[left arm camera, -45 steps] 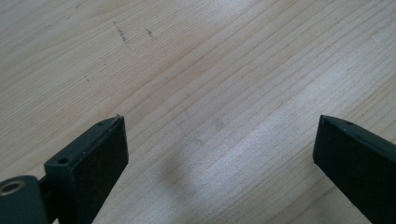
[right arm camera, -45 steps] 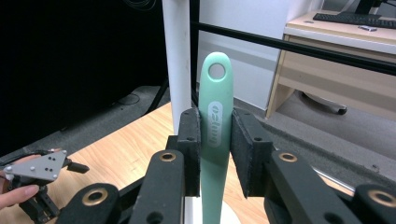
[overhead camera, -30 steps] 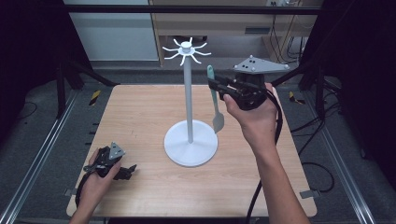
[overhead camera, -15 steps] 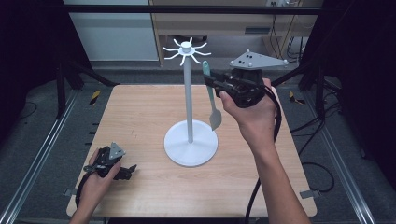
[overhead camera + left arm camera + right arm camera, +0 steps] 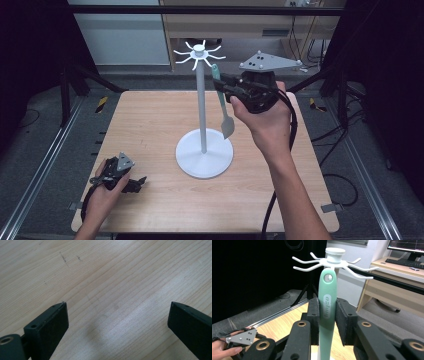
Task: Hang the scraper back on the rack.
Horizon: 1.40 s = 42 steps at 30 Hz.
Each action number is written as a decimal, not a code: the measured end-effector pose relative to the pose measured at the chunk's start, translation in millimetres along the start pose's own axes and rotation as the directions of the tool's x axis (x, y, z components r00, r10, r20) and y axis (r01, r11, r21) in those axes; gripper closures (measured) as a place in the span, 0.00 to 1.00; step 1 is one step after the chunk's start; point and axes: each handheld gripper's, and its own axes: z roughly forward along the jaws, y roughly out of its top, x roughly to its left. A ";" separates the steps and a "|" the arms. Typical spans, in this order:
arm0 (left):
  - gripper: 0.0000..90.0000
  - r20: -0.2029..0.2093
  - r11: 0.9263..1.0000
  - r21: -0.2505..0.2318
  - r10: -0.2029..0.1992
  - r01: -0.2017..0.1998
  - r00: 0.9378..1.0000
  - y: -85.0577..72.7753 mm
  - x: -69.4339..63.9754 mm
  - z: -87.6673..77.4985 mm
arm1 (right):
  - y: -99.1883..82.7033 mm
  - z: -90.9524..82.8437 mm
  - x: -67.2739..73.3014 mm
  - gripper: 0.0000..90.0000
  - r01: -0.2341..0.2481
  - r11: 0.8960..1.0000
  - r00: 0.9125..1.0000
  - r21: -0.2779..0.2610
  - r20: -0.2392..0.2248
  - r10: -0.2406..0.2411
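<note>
A white rack (image 5: 202,105) with a round base and hooked spokes (image 5: 332,261) at its top stands mid-table. My right gripper (image 5: 222,82) is shut on the green handle of a spatula (image 5: 223,106), held upright just right of the pole, its grey blade hanging down. In the right gripper view the spatula handle (image 5: 327,307) sits clamped between both pads, its hanging hole just below the spokes. My left gripper (image 5: 131,183) rests low at the table's front left corner, open, with bare wood between its fingers (image 5: 47,325).
The wooden table (image 5: 150,120) has metal rails along both sides. A desk with a keyboard and monitor (image 5: 404,255) stands behind the table. Cables trail off the right side.
My right gripper has lifted the spatula and carried it left, closer to the rack's top spokes. The left gripper stays put.
</note>
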 end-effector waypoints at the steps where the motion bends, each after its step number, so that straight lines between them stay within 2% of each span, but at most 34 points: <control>1: 0.03 0.001 1.000 -0.001 -0.001 0.001 1.000 0.0 0.1 -0.1 | 0.2 0.8 -0.8 0.82 0.002 1.000 1.000 0.004 0.001 -0.002; 22: 0.03 0.002 1.000 -0.001 0.000 0.000 1.000 0.1 -0.1 -0.1 | 0.9 14.6 -3.6 0.82 -0.010 1.000 1.000 0.021 -0.002 0.010; 42: 0.03 0.003 1.000 0.003 0.004 -0.004 1.000 0.4 -0.8 0.5 | -1.6 15.8 -3.9 0.82 -0.011 1.000 1.000 0.025 0.008 0.011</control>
